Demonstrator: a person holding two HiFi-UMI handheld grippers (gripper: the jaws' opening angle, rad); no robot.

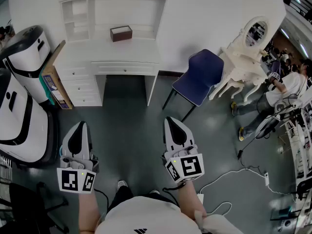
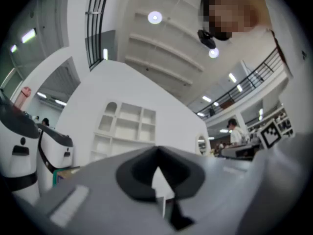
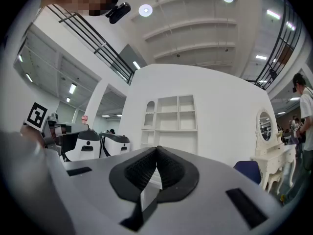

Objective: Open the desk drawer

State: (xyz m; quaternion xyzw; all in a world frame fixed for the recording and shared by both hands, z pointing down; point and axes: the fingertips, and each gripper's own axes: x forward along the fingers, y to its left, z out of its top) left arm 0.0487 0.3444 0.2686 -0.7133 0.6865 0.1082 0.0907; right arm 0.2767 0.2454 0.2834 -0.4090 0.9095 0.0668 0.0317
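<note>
Both left claw (image 1: 80,126) and right claw (image 1: 171,120) are closed, empty; chair (image 1: 197,77) beside desk (image 1: 141,48).

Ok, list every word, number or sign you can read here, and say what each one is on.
No words or numbers can be read in any view.
On the left gripper and right gripper cubes: square marker patterns only, no letters.
On the box beside the desk: teal print, too blurred to read.
On the shirt: a dark logo cut off by the frame edge, no letters.
</note>
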